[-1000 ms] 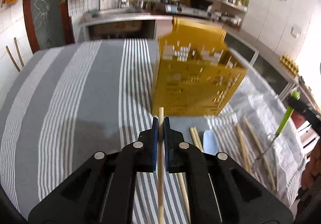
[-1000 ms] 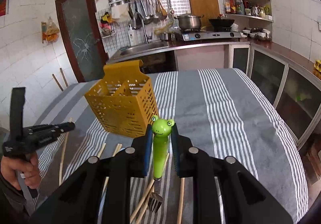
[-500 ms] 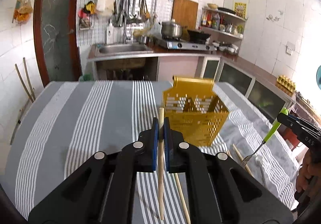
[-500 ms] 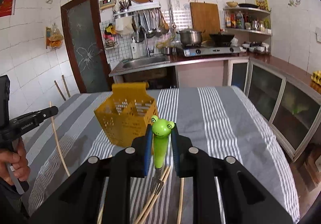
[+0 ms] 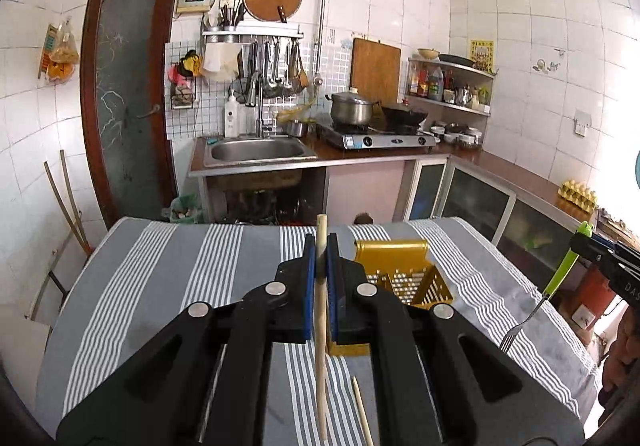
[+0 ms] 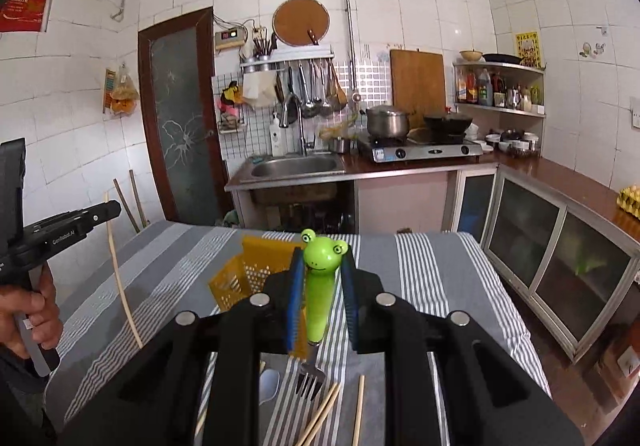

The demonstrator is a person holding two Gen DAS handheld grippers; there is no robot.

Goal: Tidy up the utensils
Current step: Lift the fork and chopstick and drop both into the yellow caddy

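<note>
My left gripper (image 5: 320,246) is shut on a wooden chopstick (image 5: 321,326) that hangs down through its pads, well above the table. My right gripper (image 6: 322,266) is shut on a green frog-handled fork (image 6: 319,298), tines (image 6: 310,384) pointing down; the fork also shows at the right of the left wrist view (image 5: 560,278). The yellow perforated utensil holder (image 5: 404,278) stands on the striped cloth just behind both grippers, also seen in the right wrist view (image 6: 248,270). The left gripper and its chopstick (image 6: 120,286) show at the left of the right wrist view.
Loose chopsticks (image 6: 324,410) and a pale spoon (image 6: 269,386) lie on the grey striped tablecloth (image 5: 180,278) below my right gripper. One more chopstick (image 5: 362,414) lies below the left one. A kitchen counter with sink (image 5: 256,150) and stove stands beyond the table.
Both grippers have risen from the table and tilted up, each still holding its utensil. The holder now appears lower and smaller in both views.
</note>
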